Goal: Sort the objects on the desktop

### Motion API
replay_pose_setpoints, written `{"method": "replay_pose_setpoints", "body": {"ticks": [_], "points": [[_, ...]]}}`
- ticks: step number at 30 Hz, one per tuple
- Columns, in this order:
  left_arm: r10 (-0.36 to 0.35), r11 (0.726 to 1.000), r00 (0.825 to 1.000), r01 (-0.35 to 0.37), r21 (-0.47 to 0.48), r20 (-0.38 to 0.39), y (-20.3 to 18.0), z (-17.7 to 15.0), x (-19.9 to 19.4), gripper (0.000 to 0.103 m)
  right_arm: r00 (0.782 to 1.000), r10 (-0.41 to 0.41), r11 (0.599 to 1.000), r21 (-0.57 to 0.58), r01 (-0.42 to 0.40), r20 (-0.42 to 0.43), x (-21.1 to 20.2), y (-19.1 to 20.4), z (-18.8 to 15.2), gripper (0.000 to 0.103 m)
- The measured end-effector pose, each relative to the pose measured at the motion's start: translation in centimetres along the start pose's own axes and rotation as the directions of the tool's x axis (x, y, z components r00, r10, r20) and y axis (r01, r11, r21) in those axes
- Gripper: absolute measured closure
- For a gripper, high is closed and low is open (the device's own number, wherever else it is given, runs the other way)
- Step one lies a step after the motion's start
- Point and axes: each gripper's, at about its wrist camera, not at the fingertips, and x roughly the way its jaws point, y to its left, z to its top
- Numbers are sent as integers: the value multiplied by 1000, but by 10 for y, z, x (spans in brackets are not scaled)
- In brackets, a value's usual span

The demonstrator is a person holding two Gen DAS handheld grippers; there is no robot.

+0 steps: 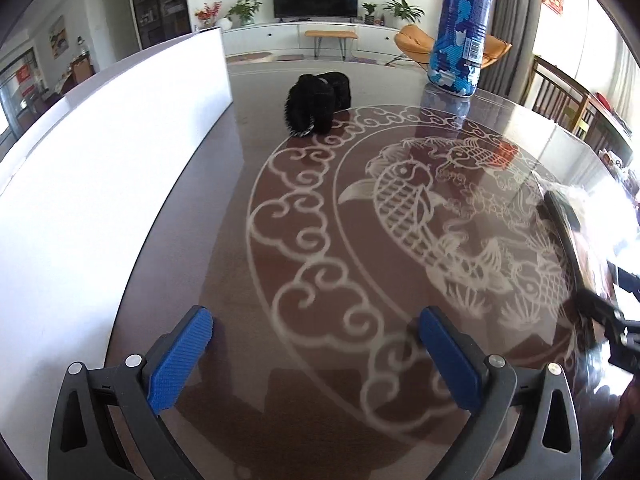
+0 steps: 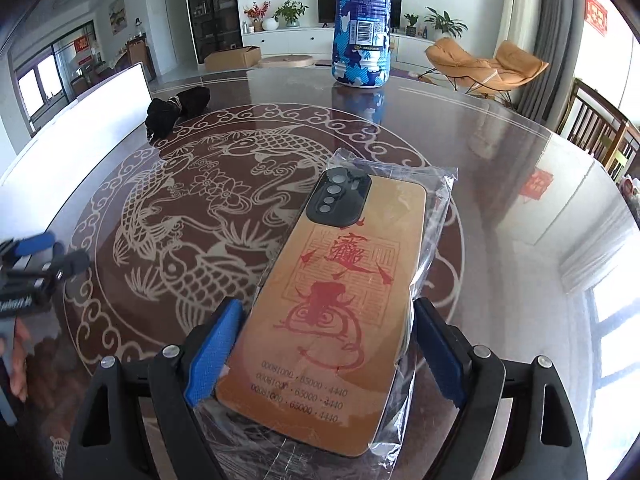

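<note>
Glass table (image 2: 500, 168); right fingers (image 2: 216, 352) clamp phone case (image 2: 320, 300).

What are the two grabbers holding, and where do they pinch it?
The right gripper pinches the bagged phone case by its long side edges, near the bottom end. The left gripper is open and holds nothing.

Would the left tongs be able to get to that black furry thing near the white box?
Probably yes. The left tongs stand open and hold nothing, and only bare patterned glass tabletop lies between them and the black furry bundle ahead.
</note>
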Motion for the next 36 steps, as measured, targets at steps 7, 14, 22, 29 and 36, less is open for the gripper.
{"method": "replay_pose_setpoints", "body": {"ticks": [7, 14, 22, 29, 36], "points": [[-35, 998, 999, 35, 52, -5, -4, 89, 62, 0, 1000, -4, 1000, -11, 4, -4, 3, 1, 2, 16], [12, 1000, 1000, -12, -15, -3, -6, 152, 107, 0, 1000, -2, 1000, -10, 2, -4, 3, 1, 2, 15], [-3, 1000, 1000, 3, -16, 7, -11, 176, 109, 70, 1000, -1, 1000, -10, 1, -4, 3, 1, 2, 15], [13, 999, 1000, -12, -31, 21, -15, 114, 67, 71, 1000, -1, 1000, -11, 1, -4, 3, 1, 2, 16], [-9, 999, 1000, 9, 33, 15, -33, -8, -18, 70, 999, 38, 997, -63, -38, -4, 2, 11, 2, 16]]}}
